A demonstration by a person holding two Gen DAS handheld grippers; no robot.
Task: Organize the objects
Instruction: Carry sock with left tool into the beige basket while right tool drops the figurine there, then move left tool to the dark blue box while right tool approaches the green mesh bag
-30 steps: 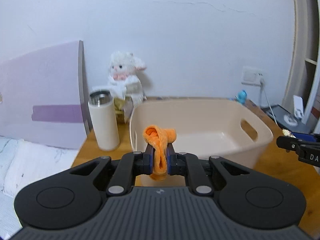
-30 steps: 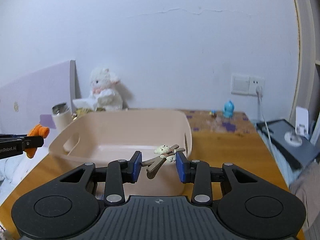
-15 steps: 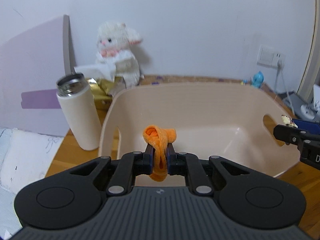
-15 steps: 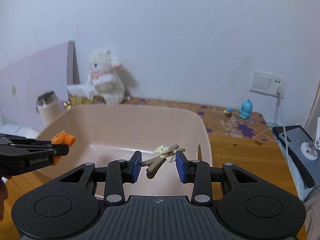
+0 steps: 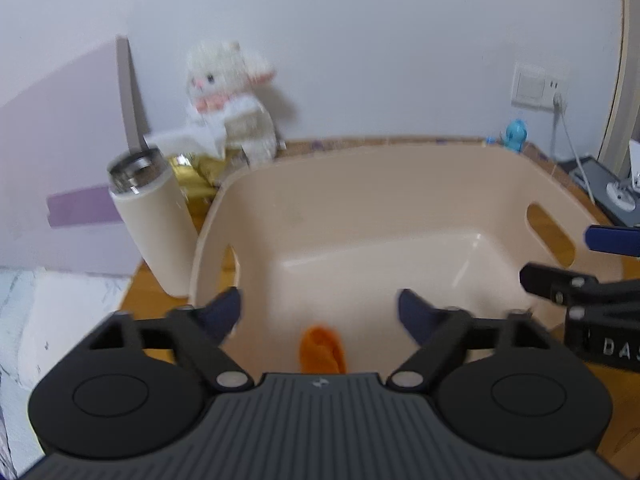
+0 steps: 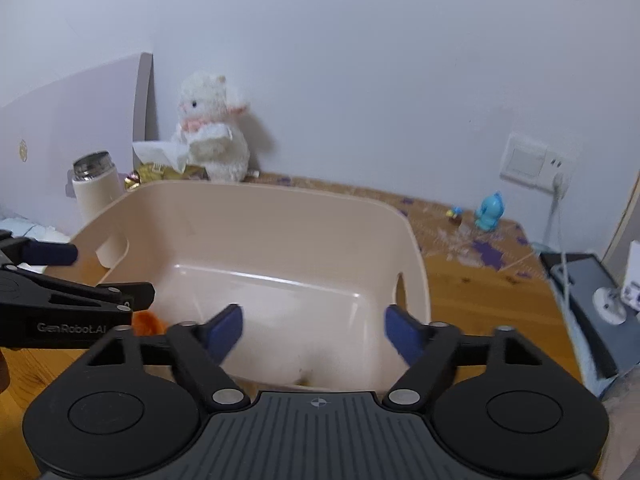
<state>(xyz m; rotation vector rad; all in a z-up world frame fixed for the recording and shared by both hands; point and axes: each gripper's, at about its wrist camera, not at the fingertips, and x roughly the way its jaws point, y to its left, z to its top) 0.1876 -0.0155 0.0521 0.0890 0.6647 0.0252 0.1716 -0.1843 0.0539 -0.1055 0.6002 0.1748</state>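
Both grippers, left and right, hang spread and empty over the bin. An orange toy lies inside, by the near wall. Withdrawing low could, I judge, snag the rim and tip the bin.

Orange toy — inside beige bin

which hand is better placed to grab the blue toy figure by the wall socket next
Right. The small blue toy figure stands on the wooden table right of the beige plastic bin, on the side of the open, empty right hand-held gripper. The left hand-held gripper, also open, would have to cross the bin.
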